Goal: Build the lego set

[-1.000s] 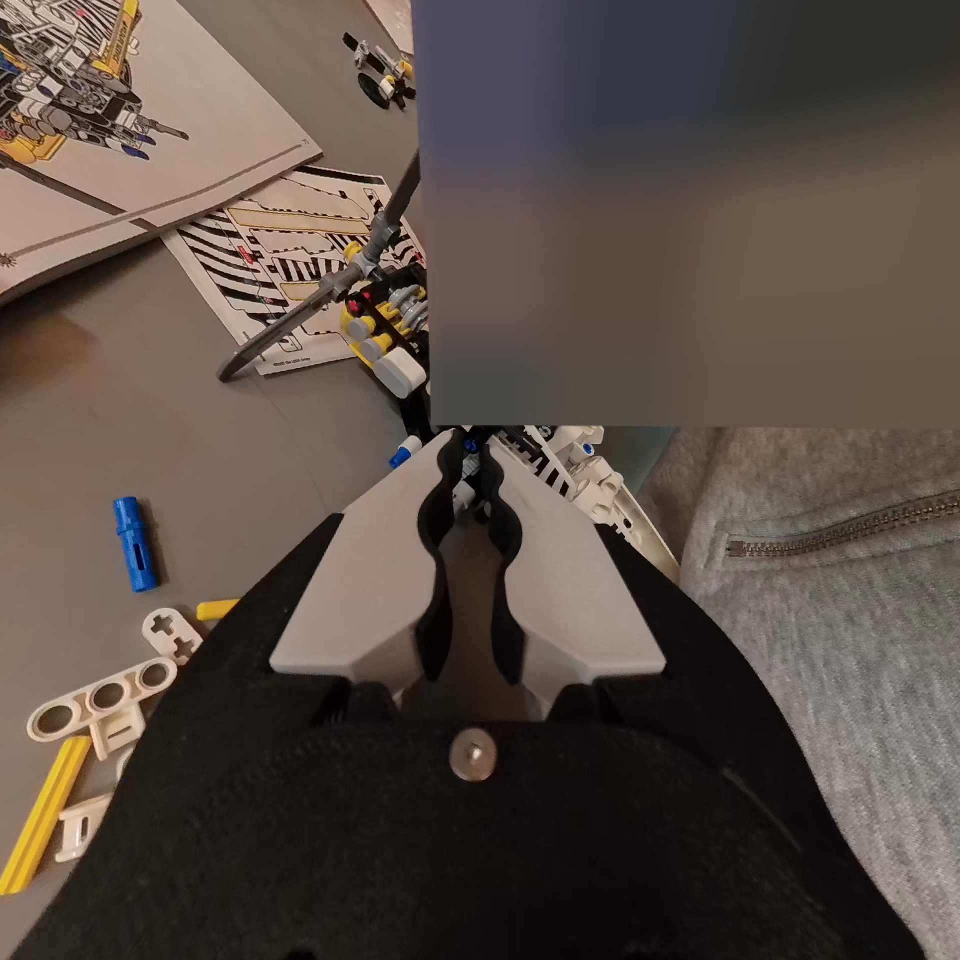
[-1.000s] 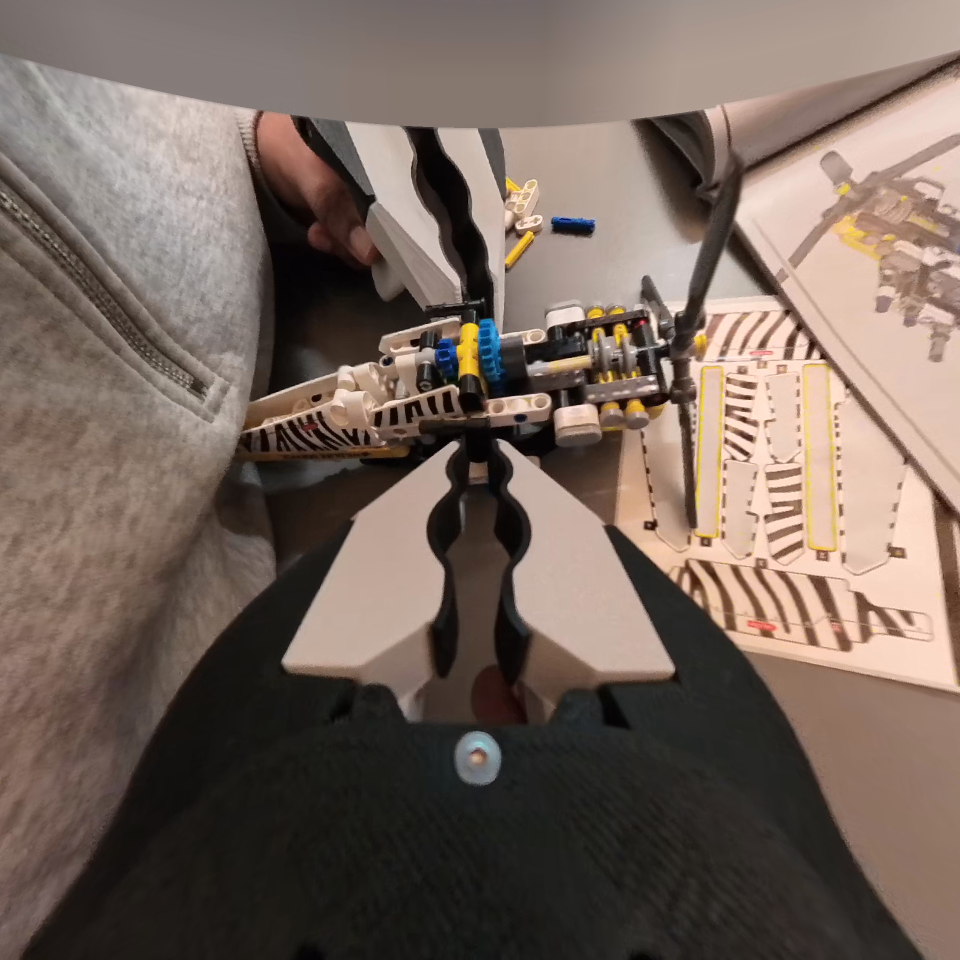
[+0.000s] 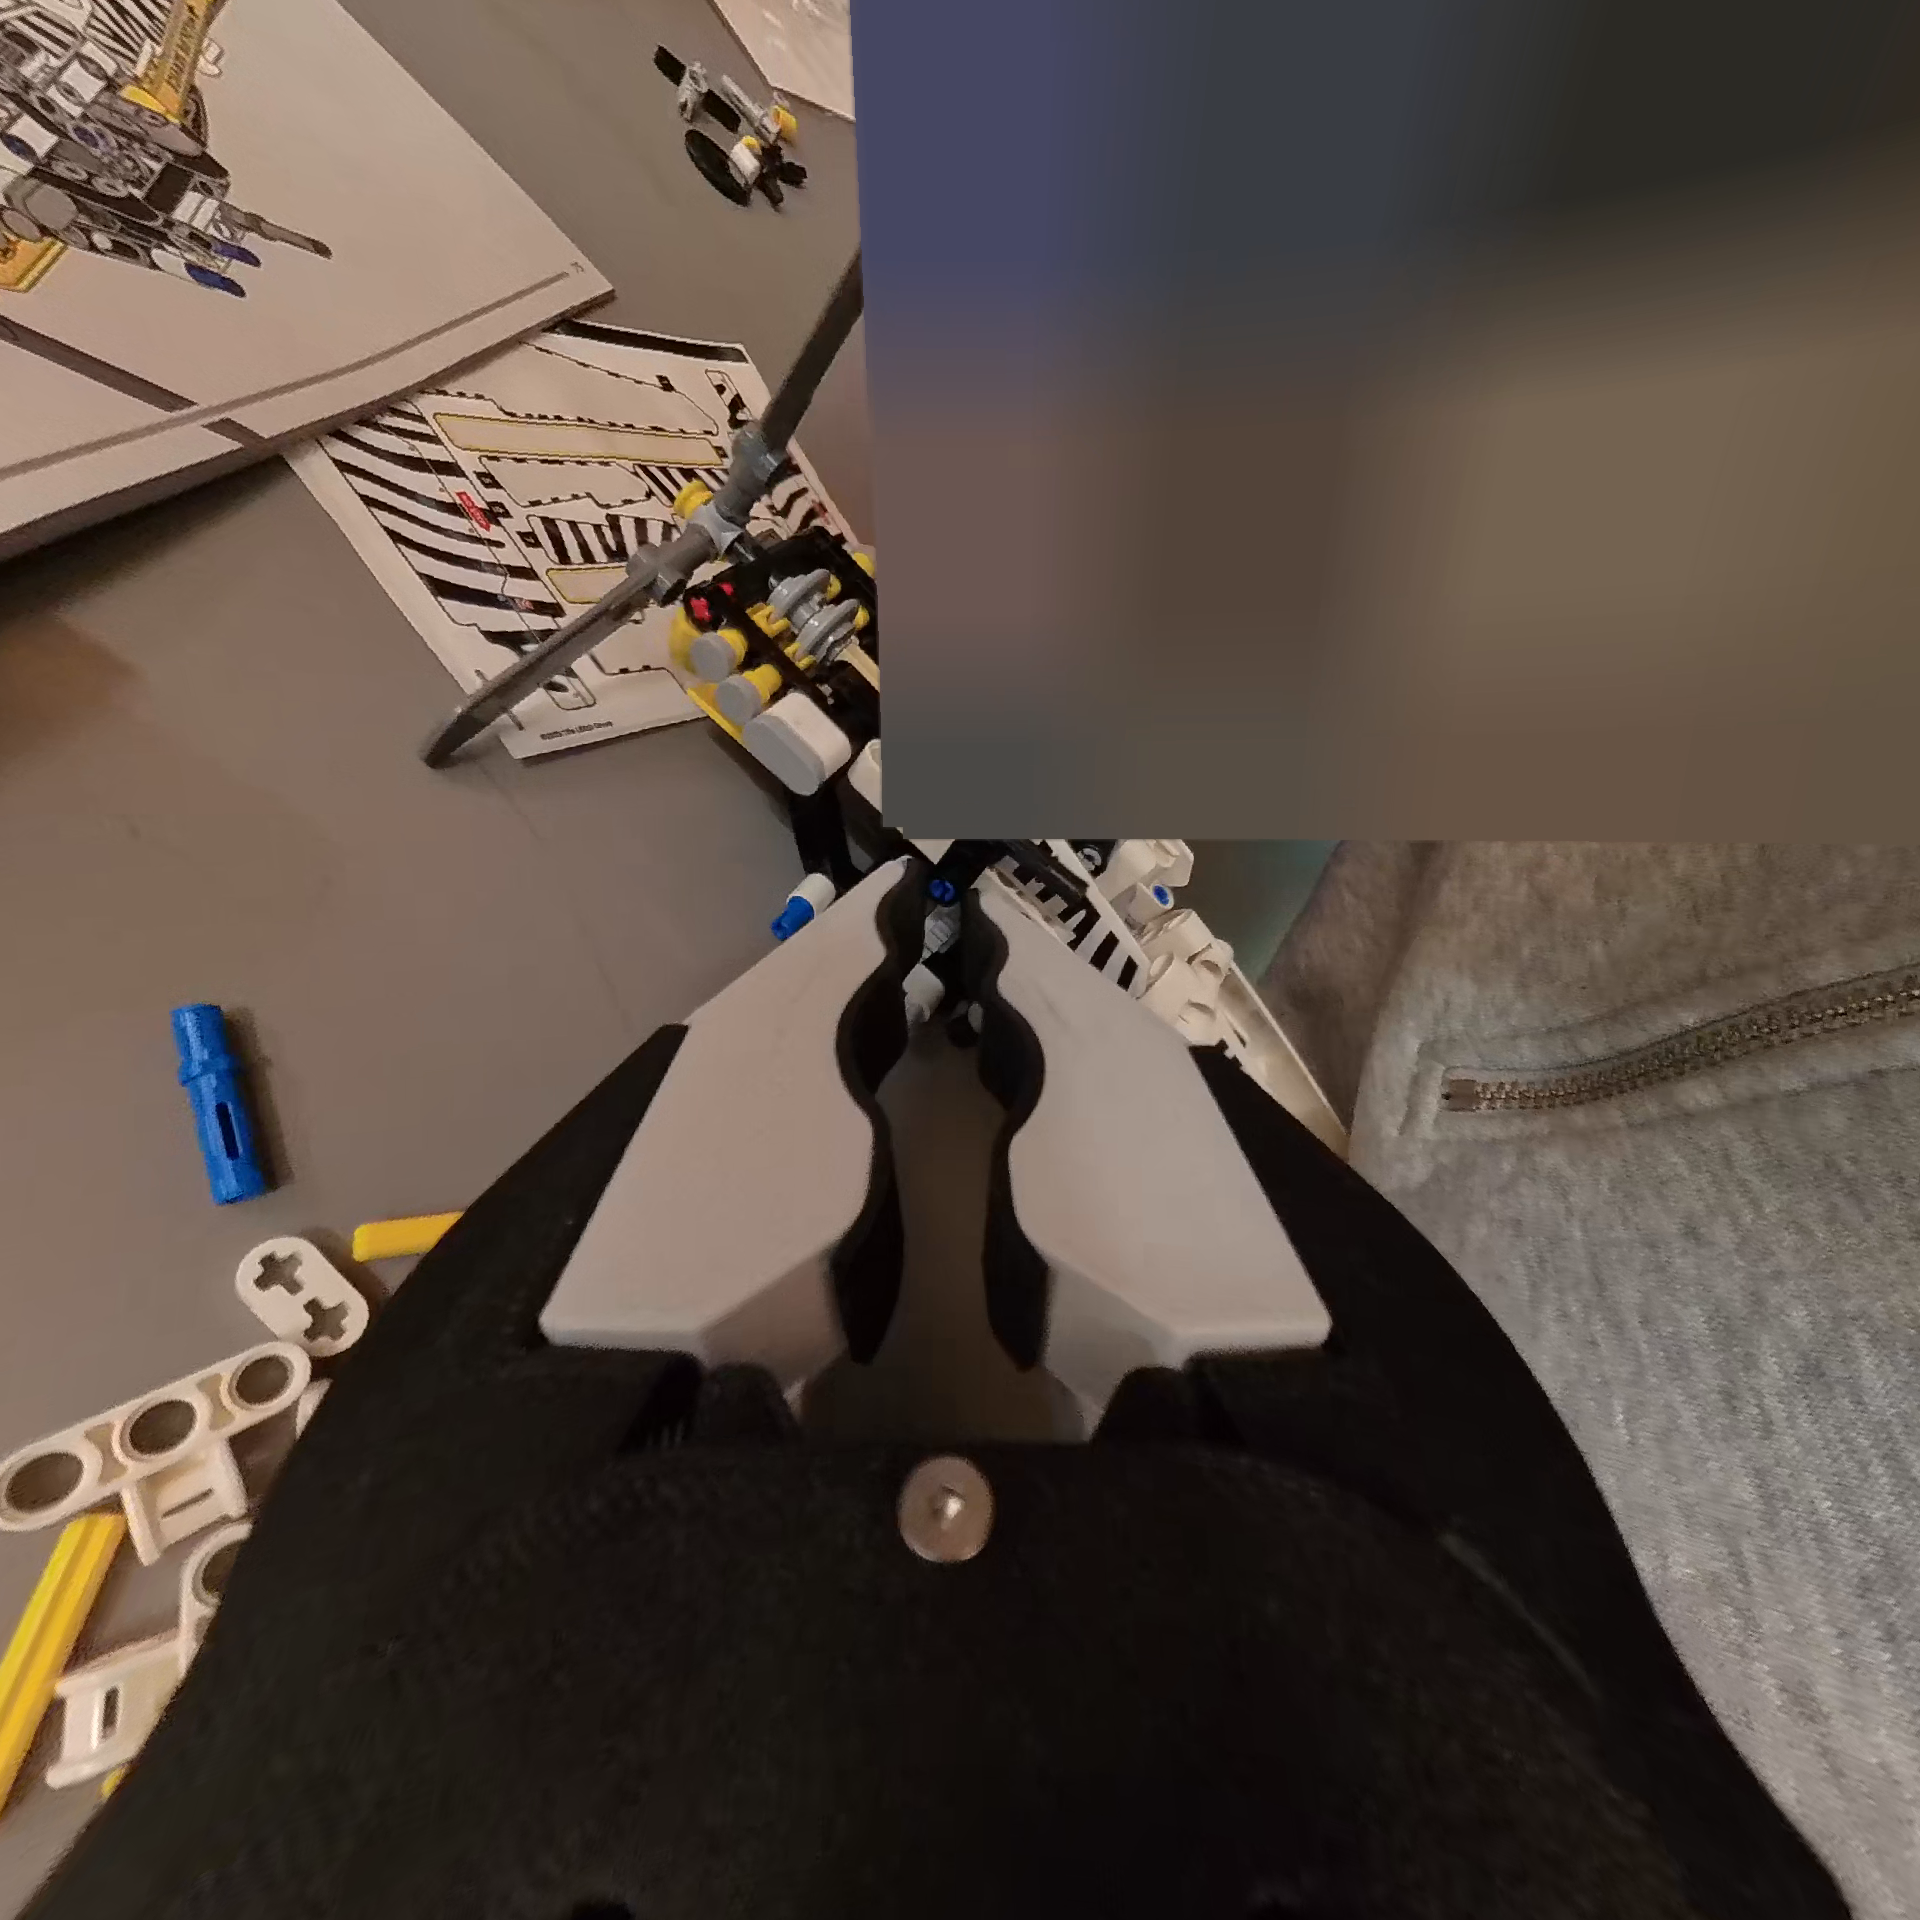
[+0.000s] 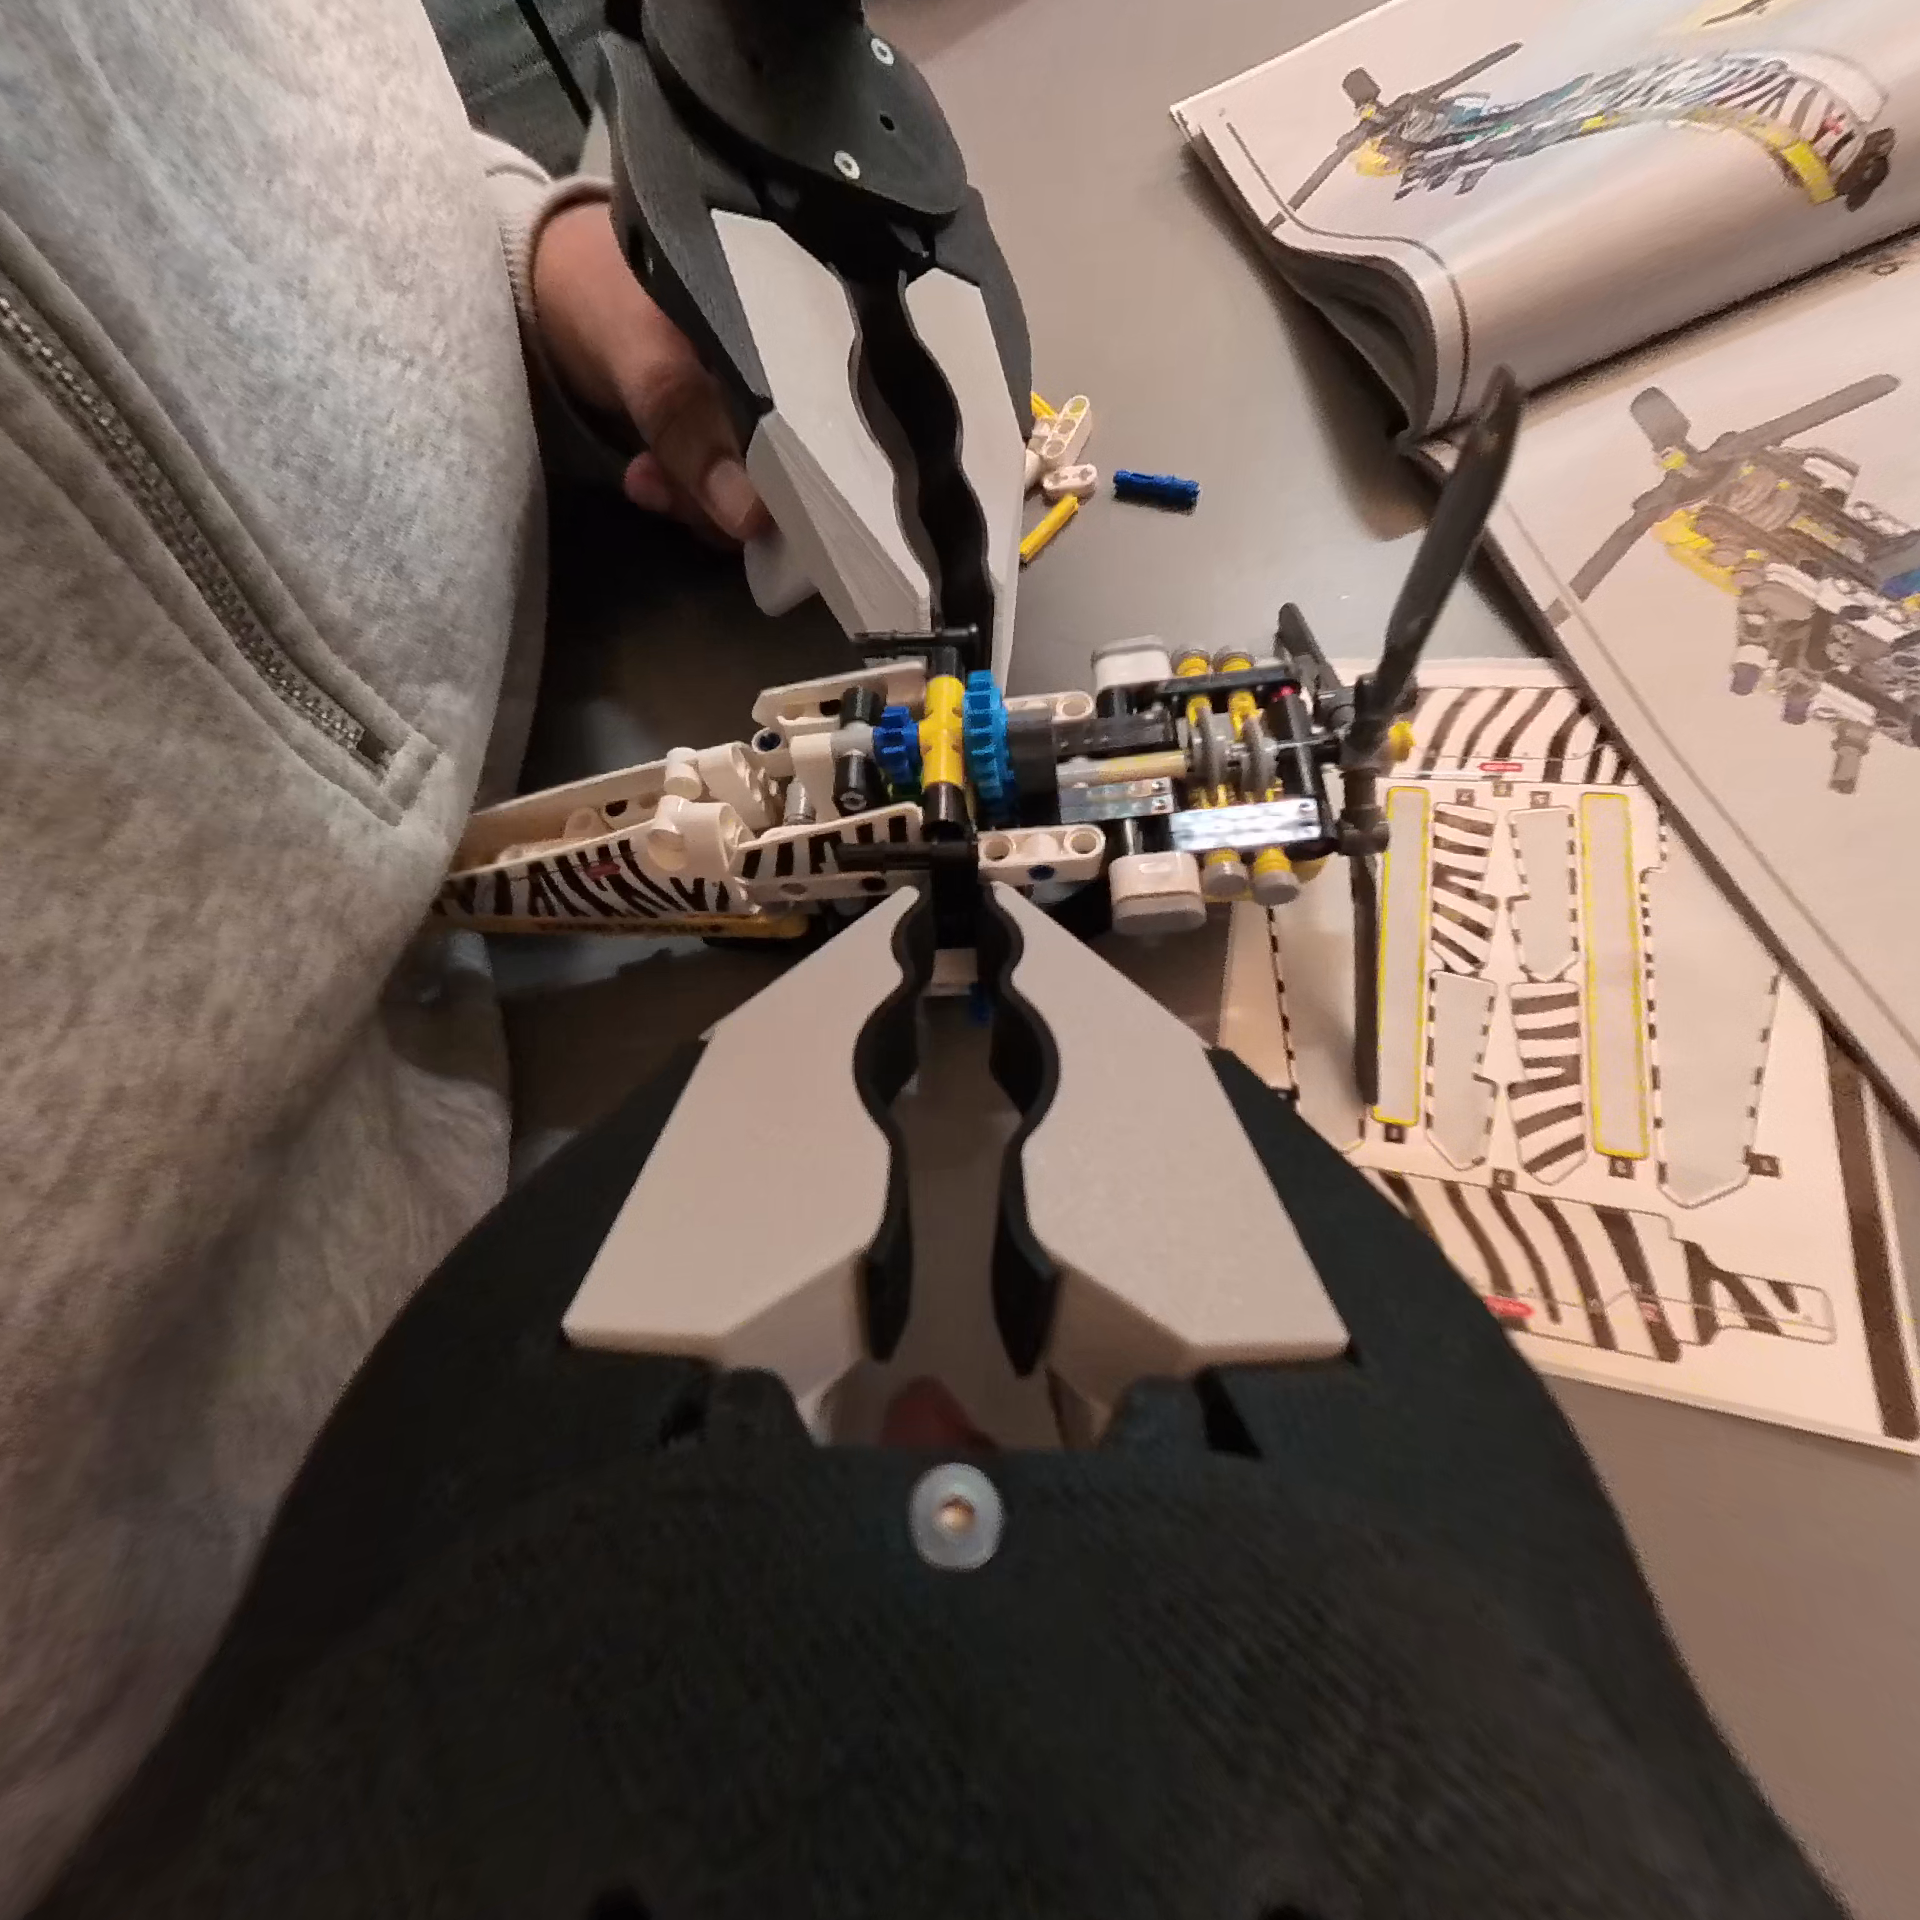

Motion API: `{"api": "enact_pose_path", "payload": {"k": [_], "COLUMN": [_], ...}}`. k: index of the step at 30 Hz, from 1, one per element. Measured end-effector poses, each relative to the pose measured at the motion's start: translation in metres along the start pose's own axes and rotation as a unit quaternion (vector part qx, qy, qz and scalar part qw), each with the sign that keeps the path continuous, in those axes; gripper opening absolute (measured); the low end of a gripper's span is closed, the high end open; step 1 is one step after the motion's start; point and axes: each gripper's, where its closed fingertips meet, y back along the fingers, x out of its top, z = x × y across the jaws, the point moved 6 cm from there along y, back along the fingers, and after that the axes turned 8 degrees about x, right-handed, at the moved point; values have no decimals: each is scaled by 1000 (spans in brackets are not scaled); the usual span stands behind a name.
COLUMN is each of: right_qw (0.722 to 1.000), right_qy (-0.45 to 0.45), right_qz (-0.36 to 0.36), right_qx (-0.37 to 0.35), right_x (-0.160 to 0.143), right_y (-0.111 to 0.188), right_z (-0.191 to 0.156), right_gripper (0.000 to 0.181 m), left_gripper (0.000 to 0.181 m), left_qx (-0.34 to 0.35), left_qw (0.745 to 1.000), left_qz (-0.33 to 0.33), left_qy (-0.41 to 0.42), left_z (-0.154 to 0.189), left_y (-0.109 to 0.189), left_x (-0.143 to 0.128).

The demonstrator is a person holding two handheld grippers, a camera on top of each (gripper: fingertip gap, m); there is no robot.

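Observation:
A half-built Lego helicopter [image 4: 1039,758] with zebra-striped white panels, blue gears, yellow pins and a dark rotor blade [image 4: 1444,540] is held above the grey table. My right gripper [image 4: 956,904] is shut on a black piece at its near side. My left gripper [image 4: 961,623] grips the same midsection from the far side. In the left wrist view my left gripper [image 3: 940,894] is shut on the helicopter [image 3: 790,665]; a blurred patch hides most of the model.
A striped sticker sheet [image 4: 1558,1039] and an open instruction booklet [image 4: 1558,156] lie to the right. Loose parts lie on the table: a blue pin [image 3: 216,1101], white beams [image 3: 156,1423], a yellow axle [image 3: 52,1631], a small subassembly [image 3: 738,135]. A person's grey hoodie [image 4: 208,623] is close by. The gap from one gripper's tips to the other's is roughly 4 cm.
Both grippers stay clamped on the helicopter. The model and its rotor blade have tilted slightly in the right wrist view.

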Motion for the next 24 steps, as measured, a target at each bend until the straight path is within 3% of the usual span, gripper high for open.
{"api": "enact_pose_path", "payload": {"k": [2, 6, 8, 11, 17, 21, 23, 24], "right_qw": [1000, 999, 997, 994, 974, 942, 929, 923], "right_qy": [-14, -31, -21, -14, -9, -45, -41, -31], "right_qz": [3, -16, -32, -16, 111, 252, 293, 305], "right_qx": [-2, -38, -63, -109, -198, -216, -220, -231], "right_x": [-2, -8, -15, -17, -11, -9, -11, -13], "right_y": [0, 4, 11, 20, 31, 31, 36, 41], "right_z": [0, 0, -3, -13, -44, -61, -63, -60], "right_gripper": [5, 31, 23, 30, 65, 71, 59, 42], "left_gripper": [4, 4, 7, 16, 21, 27, 33, 34], "left_qx": [-5, -7, -13, -27, -75, -74, -79, -81], "left_qw": [1000, 1000, 1000, 999, 993, 993, 993, 992], "left_qz": [0, 4, 10, 27, 87, 92, 90, 97], "left_qy": [3, -1, 1, 1, -7, -3, -7, -8], "left_z": [0, 1, 1, 3, 8, 8, 9, 9], "left_y": [0, 1, 3, 7, 22, 22, 22, 23], "left_x": [0, 0, 1, 3, 8, 8, 8, 9]}}
